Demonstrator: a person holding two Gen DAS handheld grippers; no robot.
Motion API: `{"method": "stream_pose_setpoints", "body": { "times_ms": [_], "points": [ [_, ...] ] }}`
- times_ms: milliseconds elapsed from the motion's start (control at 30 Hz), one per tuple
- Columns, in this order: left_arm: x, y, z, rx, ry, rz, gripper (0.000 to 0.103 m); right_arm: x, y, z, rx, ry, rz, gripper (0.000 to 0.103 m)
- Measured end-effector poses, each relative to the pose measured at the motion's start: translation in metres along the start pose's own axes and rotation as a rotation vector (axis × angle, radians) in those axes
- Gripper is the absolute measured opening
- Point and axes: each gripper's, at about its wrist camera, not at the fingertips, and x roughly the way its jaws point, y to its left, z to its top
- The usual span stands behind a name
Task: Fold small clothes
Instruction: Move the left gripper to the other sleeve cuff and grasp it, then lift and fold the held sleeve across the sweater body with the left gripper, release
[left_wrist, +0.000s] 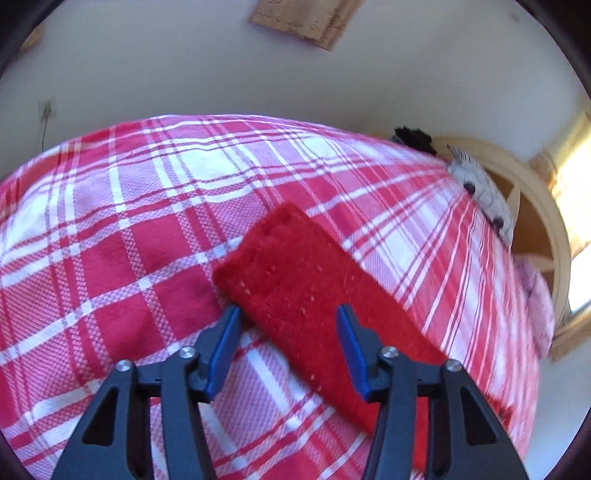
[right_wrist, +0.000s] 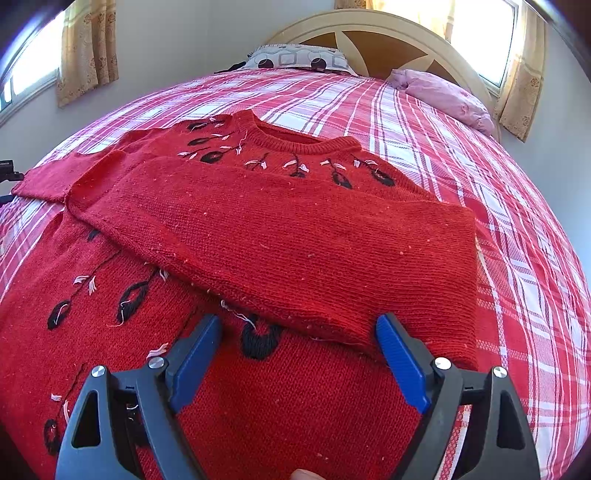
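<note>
A red knitted sweater (right_wrist: 295, 229) with black and pink embroidery lies flat on the red-and-white plaid bedspread (right_wrist: 517, 258). One sleeve (right_wrist: 258, 206) is folded across its chest. My right gripper (right_wrist: 299, 320) hovers open over the sweater's lower body, just below the folded sleeve's edge, with nothing pressed between its blue pads. In the left wrist view the other sleeve (left_wrist: 306, 280) lies stretched out on the bedspread (left_wrist: 110, 240). My left gripper (left_wrist: 287, 310) stands open astride it, one fingertip at the sleeve's left edge and the other over the sleeve.
A patterned pillow (right_wrist: 295, 59) and a pink bundle (right_wrist: 443, 96) lie at the head of the bed, before the wooden headboard (right_wrist: 369, 33). Curtained windows flank it. A finger shows at the bottom edge of the right wrist view. Beyond the bed's far edge is a pale wall (left_wrist: 258, 81).
</note>
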Motion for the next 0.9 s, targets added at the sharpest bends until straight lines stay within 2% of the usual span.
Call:
{"method": "stream_pose_setpoints", "body": {
  "times_ms": [133,200,233,267,300,567,667,900],
  "points": [
    [0.001,0.003,0.002,-0.029,-0.027,-0.005,0.047,0.000,0.000,0.000,0.000,0.000,-0.001,0.086],
    [0.002,0.004,0.001,-0.028,-0.044,0.000,0.039,0.000,0.000,0.000,0.000,0.000,0.000,0.086],
    [0.002,0.004,0.001,-0.022,-0.053,0.004,0.028,0.000,0.000,0.000,0.000,-0.001,-0.001,0.086],
    [0.004,0.004,0.002,-0.013,-0.053,0.003,0.012,0.000,0.000,0.000,0.000,-0.001,-0.001,0.086],
    [0.008,0.005,0.003,-0.003,-0.042,-0.003,0.010,0.000,0.000,0.000,0.000,0.000,0.000,0.086],
    [0.007,0.007,0.006,0.002,-0.037,-0.050,0.005,0.000,0.000,0.000,-0.001,-0.002,-0.002,0.086],
    [0.003,-0.004,0.003,0.055,-0.055,-0.054,0.005,0.000,0.000,0.000,-0.001,-0.002,-0.002,0.086],
    [-0.018,-0.048,-0.012,0.133,-0.065,-0.167,0.004,0.000,0.000,-0.001,-0.001,-0.002,-0.001,0.086]
  ]
}}
